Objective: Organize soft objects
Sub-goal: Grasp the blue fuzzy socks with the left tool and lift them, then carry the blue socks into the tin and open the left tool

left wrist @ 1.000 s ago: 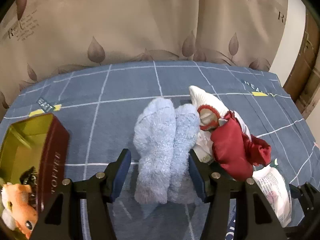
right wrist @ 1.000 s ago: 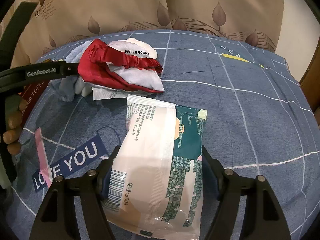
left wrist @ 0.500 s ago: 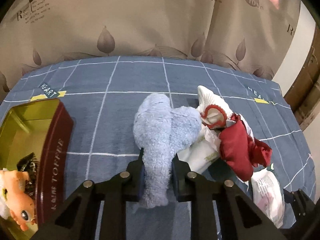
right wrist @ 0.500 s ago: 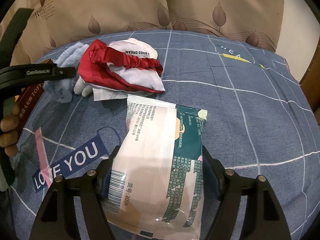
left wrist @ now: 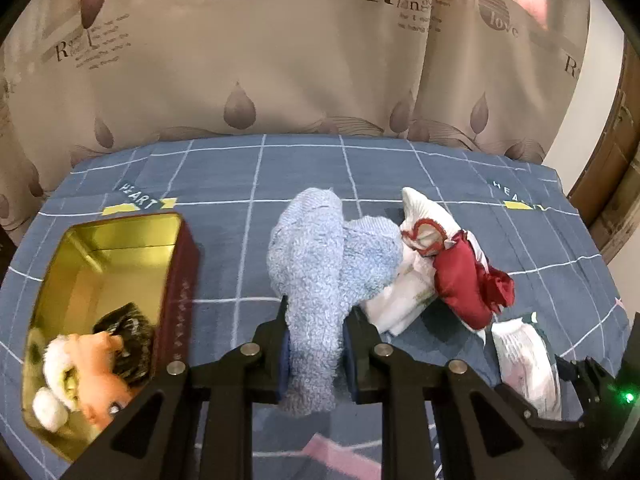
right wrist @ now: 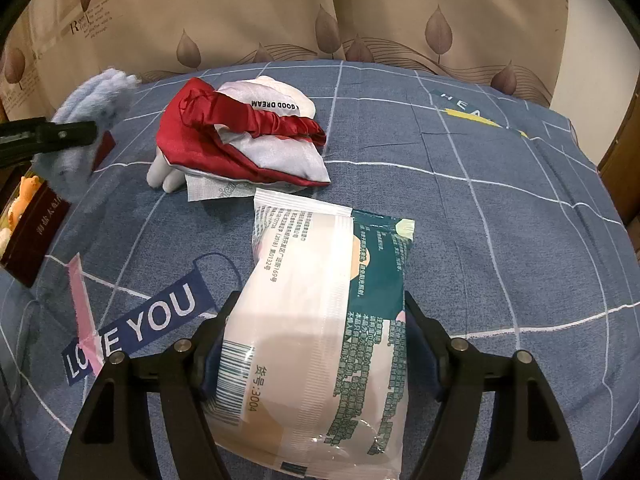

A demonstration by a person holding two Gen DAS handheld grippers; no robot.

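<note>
left wrist: my left gripper (left wrist: 314, 354) is clamped on the blue sock (left wrist: 320, 276), hanging clear of the bedsheet (left wrist: 224, 172); swing it over the tin (left wrist: 120, 264) (toy's (left wrist: 84, 376) already inside).
right wrist: my right gripper (right wrist: 316, 344) pinches the packet (right wrist: 316, 320), lying on the sheet; don't crush it.

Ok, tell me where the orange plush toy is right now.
In the left wrist view the orange plush toy lies inside the gold-lined tin at lower left, left of the left gripper.
</note>
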